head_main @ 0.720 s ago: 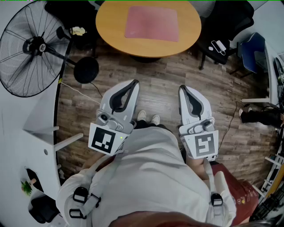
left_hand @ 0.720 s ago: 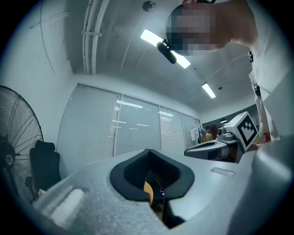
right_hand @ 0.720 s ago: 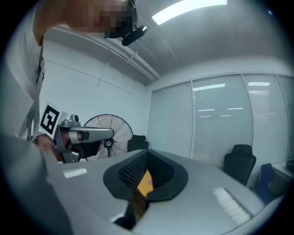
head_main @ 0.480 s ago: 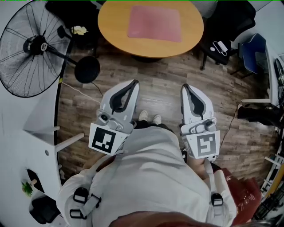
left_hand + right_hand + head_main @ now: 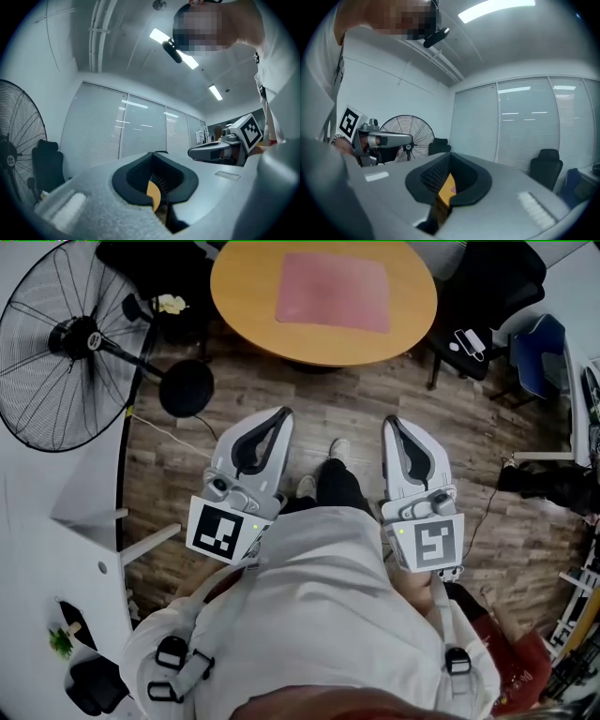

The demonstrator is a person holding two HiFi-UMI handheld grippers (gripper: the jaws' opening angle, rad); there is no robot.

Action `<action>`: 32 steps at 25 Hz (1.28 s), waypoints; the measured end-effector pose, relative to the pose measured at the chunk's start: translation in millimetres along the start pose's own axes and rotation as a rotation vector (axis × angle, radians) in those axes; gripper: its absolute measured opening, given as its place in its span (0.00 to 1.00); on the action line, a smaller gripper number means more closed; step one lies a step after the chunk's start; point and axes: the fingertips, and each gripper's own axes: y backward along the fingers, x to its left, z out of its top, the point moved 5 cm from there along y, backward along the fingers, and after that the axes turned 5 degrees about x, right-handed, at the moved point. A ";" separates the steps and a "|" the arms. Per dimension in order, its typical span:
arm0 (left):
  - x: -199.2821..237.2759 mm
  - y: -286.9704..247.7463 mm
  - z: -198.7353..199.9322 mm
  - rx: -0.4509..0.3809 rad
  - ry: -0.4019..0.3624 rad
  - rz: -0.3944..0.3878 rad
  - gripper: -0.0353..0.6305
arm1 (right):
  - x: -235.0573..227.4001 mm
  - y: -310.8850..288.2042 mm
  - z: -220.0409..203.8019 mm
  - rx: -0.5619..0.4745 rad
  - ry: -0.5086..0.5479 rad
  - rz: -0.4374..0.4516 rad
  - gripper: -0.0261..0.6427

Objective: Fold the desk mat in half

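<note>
Wood-plank floor (image 5: 352,413) lies open between the person and the round table (image 5: 244,306), whose near edge curves toward both grippers. On the table's middle, the pink desk mat (image 5: 333,292) lies flat and unfolded, its edges inside the rim. Short of the table, the left gripper (image 5: 284,414) and right gripper (image 5: 387,422) hang side by side, jaws pressed together on nothing. A standing fan (image 5: 66,343) crowds the table's left.

pink desk mat (image 5: 332,292), tan table (image 5: 246,298), black fan (image 5: 73,337)
</note>
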 end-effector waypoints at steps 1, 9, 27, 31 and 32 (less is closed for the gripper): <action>1.8 -3.0 -2.1 0.010 0.004 -0.002 0.06 | -1.4 -3.0 -1.1 0.012 -0.005 -0.003 0.04; 12.5 -48.2 -11.7 0.049 0.007 -0.008 0.06 | -36.6 -29.3 -10.3 0.041 -0.022 -0.011 0.04; 39.8 -211.1 -23.9 0.080 0.002 -0.029 0.06 | -174.2 -113.8 -23.5 0.037 -0.034 -0.031 0.04; 46.8 -248.9 -25.7 0.084 0.002 -0.025 0.06 | -205.9 -132.9 -25.7 0.046 -0.031 -0.025 0.05; 48.3 -257.4 -26.2 0.087 0.003 -0.024 0.06 | -213.5 -137.0 -26.1 0.049 -0.031 -0.025 0.04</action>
